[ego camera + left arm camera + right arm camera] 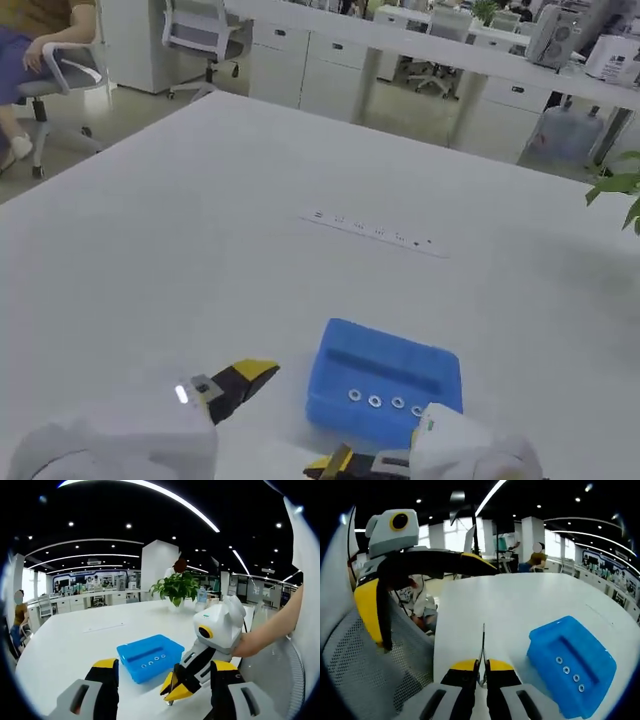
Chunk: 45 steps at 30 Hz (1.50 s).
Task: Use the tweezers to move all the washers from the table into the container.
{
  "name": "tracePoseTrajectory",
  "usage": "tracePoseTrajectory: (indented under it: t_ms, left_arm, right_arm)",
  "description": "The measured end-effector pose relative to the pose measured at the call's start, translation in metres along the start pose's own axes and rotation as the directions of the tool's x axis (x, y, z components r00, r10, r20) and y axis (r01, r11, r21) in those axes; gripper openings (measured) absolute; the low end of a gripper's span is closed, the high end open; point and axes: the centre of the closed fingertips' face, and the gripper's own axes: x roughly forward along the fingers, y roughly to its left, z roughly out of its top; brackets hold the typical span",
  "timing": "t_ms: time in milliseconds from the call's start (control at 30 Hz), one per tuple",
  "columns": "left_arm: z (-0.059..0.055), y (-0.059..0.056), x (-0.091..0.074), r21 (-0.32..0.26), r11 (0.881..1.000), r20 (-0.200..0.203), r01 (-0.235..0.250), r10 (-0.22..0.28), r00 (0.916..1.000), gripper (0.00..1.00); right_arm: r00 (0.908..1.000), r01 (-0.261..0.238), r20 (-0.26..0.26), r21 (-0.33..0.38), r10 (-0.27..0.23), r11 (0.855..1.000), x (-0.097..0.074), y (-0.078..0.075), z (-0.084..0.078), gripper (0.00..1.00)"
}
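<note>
A blue container (392, 358) stands on the white table (200, 230), with several washers (386, 401) in a row in its near part. My right gripper (480, 668) is shut on thin metal tweezers (483, 642), whose tips point out over the table left of the container (580, 650). In the head view the right gripper (335, 464) is at the bottom edge, just before the container. My left gripper (165, 675) is open, its jaws wide apart with nothing between them. Its yellow tip (250, 375) lies left of the container. The right gripper (176, 686) crosses the left gripper view.
A socket strip (375, 232) lies in the table's middle. A potted plant (176, 587) stands at the table's far right. A person sits on a chair (45, 60) beyond the far left corner. A mesh chair (365, 675) is close by the near table edge.
</note>
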Motion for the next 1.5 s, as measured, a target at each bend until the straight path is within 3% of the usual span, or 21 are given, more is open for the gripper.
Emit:
tracePoseTrajectory:
  t_ms: [67, 167, 233, 300, 400, 500, 533, 633, 700, 733, 800, 900, 933, 1033, 1100, 1133, 1367, 1433, 1500]
  left_arm:
    - [0.000, 0.003, -0.001, -0.003, 1.000, 0.002, -0.017, 0.017, 0.9998, 0.76]
    - [-0.002, 0.010, -0.001, -0.009, 0.999, -0.008, -0.053, 0.052, 0.9986, 0.76]
    - [-0.002, 0.012, -0.002, -0.009, 0.998, -0.005, -0.062, 0.062, 0.9981, 0.75]
    - [0.000, 0.013, -0.003, -0.006, 0.998, 0.004, -0.069, 0.069, 0.9976, 0.75]
    - [0.002, 0.014, -0.004, 0.000, 0.997, 0.015, -0.078, 0.078, 0.9968, 0.75]
    - [-0.002, 0.013, -0.002, 0.003, 0.998, -0.008, -0.070, 0.070, 0.9975, 0.75]
    - [-0.003, 0.012, -0.001, 0.008, 0.998, -0.013, -0.067, 0.067, 0.9977, 0.75]
    - [-0.005, 0.010, 0.000, 0.009, 0.998, -0.025, -0.058, 0.058, 0.9980, 0.75]
    - [-0.008, 0.012, 0.000, 0.019, 0.998, -0.040, -0.064, 0.065, 0.9971, 0.75]
    - [-0.006, 0.013, -0.001, 0.027, 0.997, -0.033, -0.072, 0.073, 0.9968, 0.75]
    - [-0.004, 0.015, -0.003, 0.018, 0.997, -0.019, -0.081, 0.081, 0.9965, 0.74]
    - [-0.005, 0.016, -0.003, 0.004, 0.997, -0.019, -0.077, 0.077, 0.9968, 0.74]
    - [-0.003, 0.015, -0.003, 0.004, 0.997, -0.013, -0.071, 0.071, 0.9974, 0.74]
    - [0.000, 0.013, -0.003, 0.016, 0.998, 0.005, -0.065, 0.065, 0.9979, 0.74]
    - [0.000, 0.011, -0.003, 0.008, 0.999, 0.004, -0.053, 0.053, 0.9986, 0.74]
    - [0.000, 0.010, -0.003, 0.003, 0.999, 0.005, -0.046, 0.046, 0.9989, 0.74]
    - [-0.006, 0.008, -0.001, 0.013, 0.999, -0.023, -0.034, 0.034, 0.9992, 0.73]
    - [-0.006, 0.008, -0.001, 0.011, 0.999, -0.024, -0.035, 0.035, 0.9991, 0.73]
    - [-0.006, 0.008, -0.001, 0.004, 0.999, -0.024, -0.033, 0.033, 0.9992, 0.72]
  right_arm:
    - [0.9999, 0.004, 0.016, 0.024, -0.005, 1.000, -0.005, -0.005, 0.004, 0.03]
    - [0.9943, -0.006, 0.106, 0.081, -0.002, 0.997, -0.018, -0.011, 0.023, 0.03]
    - [0.9906, 0.001, 0.136, 0.092, -0.013, 0.996, -0.028, -0.017, 0.033, 0.03]
    - [0.9884, 0.012, 0.149, 0.118, -0.029, 0.993, -0.036, -0.023, 0.038, 0.03]
    - [0.9861, 0.033, 0.159, 0.103, -0.050, 0.994, -0.046, -0.036, 0.050, 0.03]
    - [0.9797, 0.087, 0.171, 0.108, -0.104, 0.990, -0.050, -0.056, 0.059, 0.03]
    - [0.9729, 0.123, 0.181, 0.125, -0.144, 0.985, -0.052, -0.069, 0.063, 0.03]
    - [0.9590, 0.156, 0.202, 0.208, -0.199, 0.965, -0.054, -0.094, 0.069, 0.03]
    - [0.9584, 0.183, 0.177, 0.221, -0.224, 0.958, -0.051, -0.107, 0.067, 0.03]
    - [0.9596, 0.199, 0.152, 0.227, -0.237, 0.953, -0.048, -0.115, 0.064, 0.03]
    - [0.9575, 0.204, 0.151, 0.247, -0.246, 0.947, -0.042, -0.126, 0.063, 0.03]
    - [0.9556, 0.217, 0.127, 0.304, -0.266, 0.927, -0.032, -0.139, 0.054, 0.03]
    - [0.9572, 0.217, 0.109, 0.345, -0.268, 0.913, -0.029, -0.138, 0.050, 0.03]
    - [0.9562, 0.241, 0.078, 0.339, -0.282, 0.909, -0.022, -0.147, 0.043, 0.03]
    - [0.9525, 0.243, 0.073, 0.401, -0.296, 0.883, -0.019, -0.152, 0.040, 0.03]
    - [0.9503, 0.240, 0.085, 0.412, -0.299, 0.879, -0.018, -0.155, 0.041, 0.03]
    - [0.9525, 0.236, 0.084, 0.405, -0.293, 0.883, -0.012, -0.157, 0.041, 0.03]
    - [0.9612, 0.230, 0.066, 0.349, -0.268, 0.909, -0.007, -0.151, 0.039, 0.03]
    - [0.9666, 0.220, 0.057, 0.315, -0.250, 0.923, 0.000, -0.145, 0.038, 0.03]
